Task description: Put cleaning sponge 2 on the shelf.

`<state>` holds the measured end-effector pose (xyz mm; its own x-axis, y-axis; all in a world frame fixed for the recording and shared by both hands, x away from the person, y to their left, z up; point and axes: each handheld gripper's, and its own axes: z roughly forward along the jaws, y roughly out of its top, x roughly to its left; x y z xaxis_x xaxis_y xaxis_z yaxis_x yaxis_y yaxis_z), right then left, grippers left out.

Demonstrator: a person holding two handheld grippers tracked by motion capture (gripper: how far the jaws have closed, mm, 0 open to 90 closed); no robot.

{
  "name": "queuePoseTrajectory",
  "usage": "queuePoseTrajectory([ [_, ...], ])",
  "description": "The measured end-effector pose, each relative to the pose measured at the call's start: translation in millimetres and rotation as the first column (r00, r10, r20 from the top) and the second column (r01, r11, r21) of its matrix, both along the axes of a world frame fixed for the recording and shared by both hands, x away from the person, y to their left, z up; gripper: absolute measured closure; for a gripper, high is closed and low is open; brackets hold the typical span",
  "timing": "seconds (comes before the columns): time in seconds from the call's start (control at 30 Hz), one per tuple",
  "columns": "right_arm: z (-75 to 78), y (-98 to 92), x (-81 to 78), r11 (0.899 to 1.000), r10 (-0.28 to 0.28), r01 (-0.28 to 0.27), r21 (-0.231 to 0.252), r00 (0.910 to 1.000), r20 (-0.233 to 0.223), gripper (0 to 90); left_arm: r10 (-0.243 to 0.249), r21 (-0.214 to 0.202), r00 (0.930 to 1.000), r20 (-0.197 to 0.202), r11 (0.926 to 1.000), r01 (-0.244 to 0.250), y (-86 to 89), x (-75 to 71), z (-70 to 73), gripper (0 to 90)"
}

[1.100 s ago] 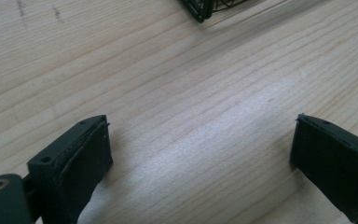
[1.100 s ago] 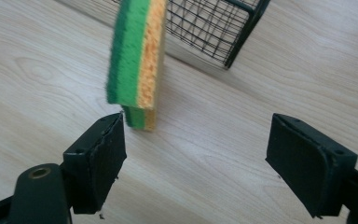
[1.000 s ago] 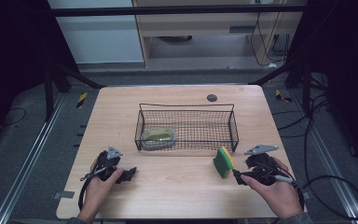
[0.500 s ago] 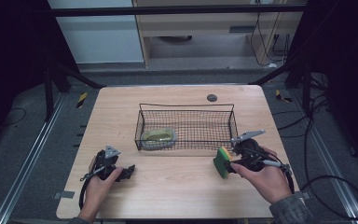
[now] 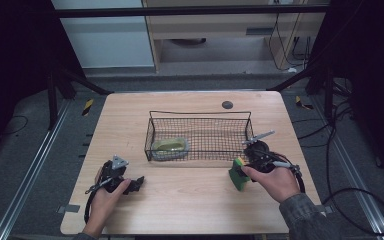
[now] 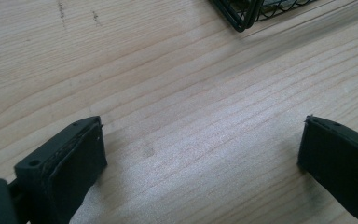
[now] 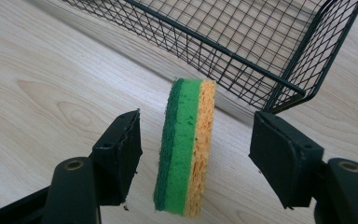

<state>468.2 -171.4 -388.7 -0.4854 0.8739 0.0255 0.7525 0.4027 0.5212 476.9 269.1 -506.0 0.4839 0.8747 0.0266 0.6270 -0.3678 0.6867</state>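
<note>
wooden table (image 7: 37, 70), sponge (image 7: 184, 149) between right fingers (image 7: 121, 154)

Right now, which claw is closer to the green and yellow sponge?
The right claw. The sponge stands on edge between its open jaws, untouched. The left claw sits far across the table, open over bare wood.

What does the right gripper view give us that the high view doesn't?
Right gripper view: the sponge stands on edge between the right tongs, a gap on each side; its dark green, light green and yellow layers are clear. The jaws have just been closing.
High view: the left tongs on the table, and a greenish thing in the basket.
Both: sponge, basket, table.
</note>
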Motion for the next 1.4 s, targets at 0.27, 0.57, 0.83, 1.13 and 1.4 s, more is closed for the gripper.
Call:
queuePoseTrajectory([
  [0.27, -13.8, 7.7, 8.0, 1.000, 0.002, -0.003, -0.030, 0.9996, -0.029, 37.9, 0.004, -0.011, 1.0000, 0.004, 0.9999, -0.004, 0.1, 0.4, -0.8, 0.0],
  [0.57, -25.1, 10.3, 13.7, 0.999, -0.009, 0.007, -0.041, 0.9986, -0.052, 40.9, 0.005, -0.013, 1.0000, 0.006, 0.9999, -0.005, 0.3, 0.7, -1.0, 0.0],
  [0.83, -31.0, 10.1, 15.2, 0.999, -0.020, 0.017, -0.029, 0.9960, -0.087, 45.5, 0.005, -0.014, 1.0000, 0.007, 0.9999, -0.005, 0.5, 1.0, -1.2, 0.0],
  [1.13, -31.3, 6.7, 15.8, 1.000, 0.004, -0.004, -0.005, 0.9943, -0.107, 64.1, 0.003, -0.008, 1.0000, 0.008, 1.0000, -0.003, 1.0, 1.8, -1.1, 0.0],
  [1.4, -10.8, -15.4, 7.7, 0.999, -0.003, 0.005, 0.033, 0.9982, -0.060, 64.2, 0.004, -0.009, 0.9999, 0.009, 1.0000, -0.004, 1.0, 1.8, -1.2, 0.0],
])
